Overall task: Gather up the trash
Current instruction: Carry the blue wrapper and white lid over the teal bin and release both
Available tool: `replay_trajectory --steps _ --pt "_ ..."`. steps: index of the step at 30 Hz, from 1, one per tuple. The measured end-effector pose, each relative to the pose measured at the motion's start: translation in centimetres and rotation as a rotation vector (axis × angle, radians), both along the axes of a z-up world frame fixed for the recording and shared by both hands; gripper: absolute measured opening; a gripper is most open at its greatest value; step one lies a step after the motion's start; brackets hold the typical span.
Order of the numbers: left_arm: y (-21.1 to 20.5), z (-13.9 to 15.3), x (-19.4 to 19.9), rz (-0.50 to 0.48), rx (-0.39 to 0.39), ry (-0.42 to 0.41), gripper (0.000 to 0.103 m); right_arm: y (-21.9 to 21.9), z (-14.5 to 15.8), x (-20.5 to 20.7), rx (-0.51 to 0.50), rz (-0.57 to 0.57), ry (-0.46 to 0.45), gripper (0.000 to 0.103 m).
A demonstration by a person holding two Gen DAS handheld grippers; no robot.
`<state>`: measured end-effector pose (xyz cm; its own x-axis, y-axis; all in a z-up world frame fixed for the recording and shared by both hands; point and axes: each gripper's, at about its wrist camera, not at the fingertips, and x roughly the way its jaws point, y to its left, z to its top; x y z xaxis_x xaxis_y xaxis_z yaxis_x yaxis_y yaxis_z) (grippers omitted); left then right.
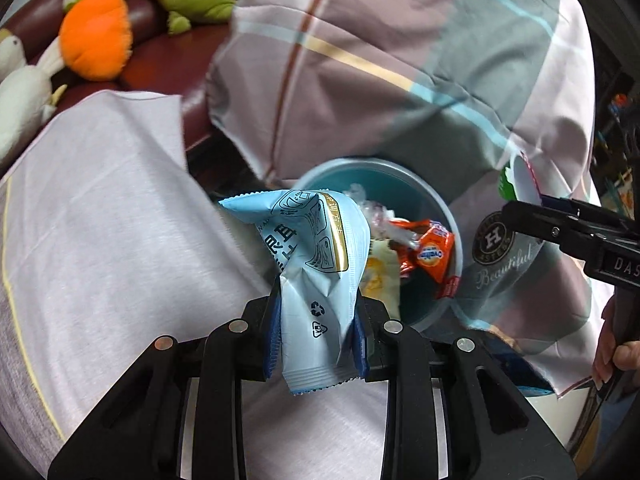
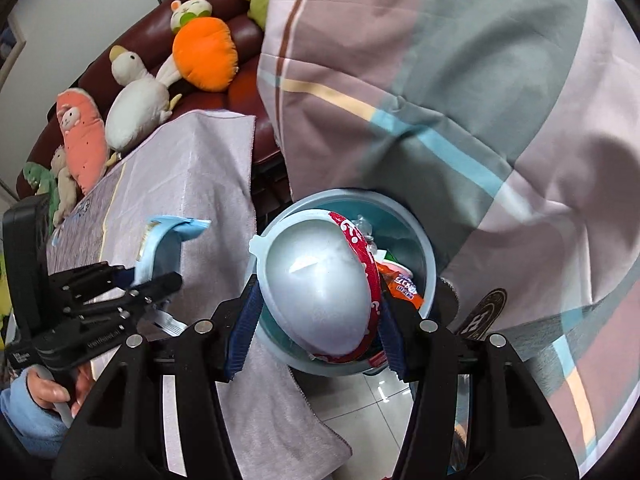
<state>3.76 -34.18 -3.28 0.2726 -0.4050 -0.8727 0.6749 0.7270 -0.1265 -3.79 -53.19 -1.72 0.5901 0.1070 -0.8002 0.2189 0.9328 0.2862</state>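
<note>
My left gripper (image 1: 316,312) is shut on a crumpled light blue snack wrapper (image 1: 316,240), which stands up between the blue pads just left of a round blue bin (image 1: 440,200). An orange wrapper (image 1: 430,252) and clear plastic lie inside the bin. My right gripper (image 2: 316,308) is shut on a white bowl with a red rim (image 2: 316,280), held tilted right over the bin (image 2: 424,240). In the left wrist view the right gripper (image 1: 528,210) reaches in from the right with the bowl's edge (image 1: 522,180). The right wrist view shows the left gripper (image 2: 148,280) and its wrapper (image 2: 168,236).
A grey cloth-covered table (image 1: 100,200) lies left of the bin. A plaid sheet (image 1: 400,60) hangs behind and to the right of it. Plush toys (image 1: 96,36) sit on a maroon sofa (image 1: 168,60) at the back. Tiled floor (image 2: 360,412) shows below the bin.
</note>
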Motion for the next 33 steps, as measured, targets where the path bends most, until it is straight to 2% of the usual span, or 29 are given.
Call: replay_trajectory --steps 8,18,20,22,25,28,33 --pt "-3.7 -2.3 0.6 -0.055 -0.002 0.036 0.03 -1.4 -1.6 0.4 0.022 0.003 0.019 0.052" --pt "-6.3 -5.3 1.7 -0.096 0.009 0.089 0.033 -2.7 -2.7 0.2 0.015 -0.009 0.06 0.052" --pt "-6.6 -5.8 2.1 -0.097 0.01 0.101 0.04 -2.9 -2.8 0.4 0.021 -0.013 0.06 0.052" --pt "-6.9 -6.2 2.4 -0.101 0.018 0.1 0.052 -2.9 -3.0 0.5 0.02 -0.013 0.062 0.053" --pt "-6.8 -6.5 2.3 -0.106 0.028 0.094 0.065 -2.9 -3.3 0.7 0.026 -0.014 0.069 0.053" --pt "-6.3 -6.6 2.2 -0.101 0.033 0.09 0.073 -3.0 -3.6 0.9 0.028 -0.014 0.075 0.053" --pt "-4.8 -5.9 2.0 -0.08 0.038 0.081 0.079 -2.7 -3.7 1.0 0.03 -0.011 0.076 0.053"
